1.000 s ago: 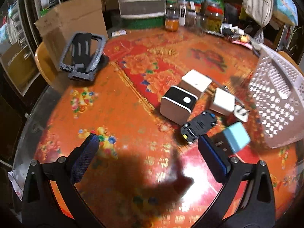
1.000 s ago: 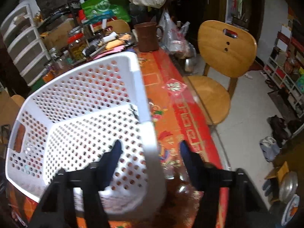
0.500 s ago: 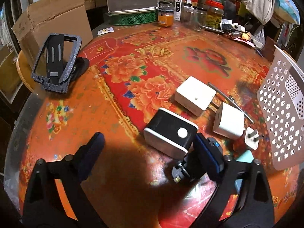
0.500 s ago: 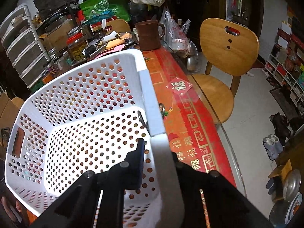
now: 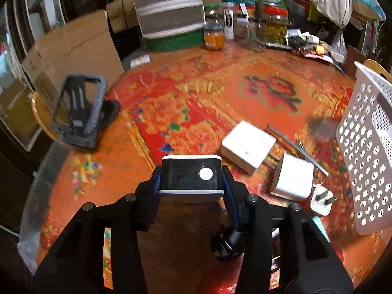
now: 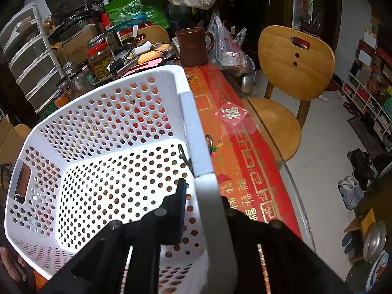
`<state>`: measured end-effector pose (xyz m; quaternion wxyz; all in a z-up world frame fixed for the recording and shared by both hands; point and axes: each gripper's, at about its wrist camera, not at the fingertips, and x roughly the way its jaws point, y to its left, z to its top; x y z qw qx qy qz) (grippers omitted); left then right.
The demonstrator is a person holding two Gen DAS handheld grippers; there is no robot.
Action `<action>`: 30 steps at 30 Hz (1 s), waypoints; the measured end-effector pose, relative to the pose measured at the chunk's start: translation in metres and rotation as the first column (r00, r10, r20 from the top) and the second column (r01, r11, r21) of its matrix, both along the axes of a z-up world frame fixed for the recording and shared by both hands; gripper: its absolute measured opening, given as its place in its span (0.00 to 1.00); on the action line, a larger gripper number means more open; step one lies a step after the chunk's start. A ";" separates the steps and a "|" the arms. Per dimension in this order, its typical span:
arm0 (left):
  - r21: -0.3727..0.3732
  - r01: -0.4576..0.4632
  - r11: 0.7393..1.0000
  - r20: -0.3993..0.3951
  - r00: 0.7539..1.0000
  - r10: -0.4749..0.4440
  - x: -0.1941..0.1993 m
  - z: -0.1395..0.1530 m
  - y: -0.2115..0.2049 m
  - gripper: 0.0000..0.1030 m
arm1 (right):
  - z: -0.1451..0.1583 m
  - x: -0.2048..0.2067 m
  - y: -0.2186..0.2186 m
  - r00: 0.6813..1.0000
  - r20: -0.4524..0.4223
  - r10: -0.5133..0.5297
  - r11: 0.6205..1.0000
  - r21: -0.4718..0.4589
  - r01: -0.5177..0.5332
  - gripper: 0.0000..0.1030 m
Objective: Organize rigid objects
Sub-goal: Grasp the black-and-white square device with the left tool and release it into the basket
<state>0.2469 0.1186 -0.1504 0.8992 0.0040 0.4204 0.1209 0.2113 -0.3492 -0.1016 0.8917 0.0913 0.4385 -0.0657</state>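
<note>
A black cube with white trim and a round white button [image 5: 188, 174] sits on the red patterned tablecloth. My left gripper [image 5: 191, 183] has a blue pad against each side of it and its jaws are closing on it. Just right of it lie a flat white box [image 5: 247, 147], a white charger [image 5: 291, 181], a white plug [image 5: 321, 201] and a thin metal rod [image 5: 296, 149]. A small black gadget [image 5: 227, 242] lies under the right finger. My right gripper [image 6: 203, 196] is shut on the rim of the white perforated basket [image 6: 110, 122], which appears empty.
The basket [image 5: 367, 147] stands tilted at the table's right side. A dark phone stand [image 5: 78, 112] and a cardboard box [image 5: 73, 49] are at the left. Jars [image 5: 274, 24] and drawers line the back. A wooden chair [image 6: 294, 61] and a brown mug [image 6: 193, 46] are beyond the basket.
My left gripper moved forward to the black cube and its wide jaws closed in around it. My right gripper, open around the basket rim a second ago, clamped onto it.
</note>
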 end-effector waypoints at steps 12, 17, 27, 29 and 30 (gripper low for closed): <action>0.112 0.018 0.994 0.075 0.997 -0.026 -0.003 0.058 -0.031 0.41 | 0.001 -0.001 0.000 1.000 0.003 0.002 1.000 0.005 -0.002 0.13; 0.111 0.073 0.991 0.103 0.991 -0.084 0.000 0.084 -0.060 0.41 | 0.001 -0.001 -0.001 1.000 0.004 0.001 1.000 0.008 -0.001 0.13; 0.117 0.252 0.961 0.152 0.951 -0.268 0.016 0.143 -0.152 0.41 | 0.001 -0.001 -0.003 1.000 0.012 -0.001 1.000 0.015 0.001 0.13; 0.120 0.298 0.947 0.152 0.937 -0.314 0.018 0.148 -0.173 0.41 | 0.001 -0.001 -0.003 1.000 0.013 -0.001 1.000 0.016 0.001 0.13; 0.121 0.321 0.939 0.142 0.931 -0.337 0.020 0.149 -0.185 0.41 | 0.001 -0.002 -0.003 1.000 0.014 -0.002 1.000 0.018 0.002 0.13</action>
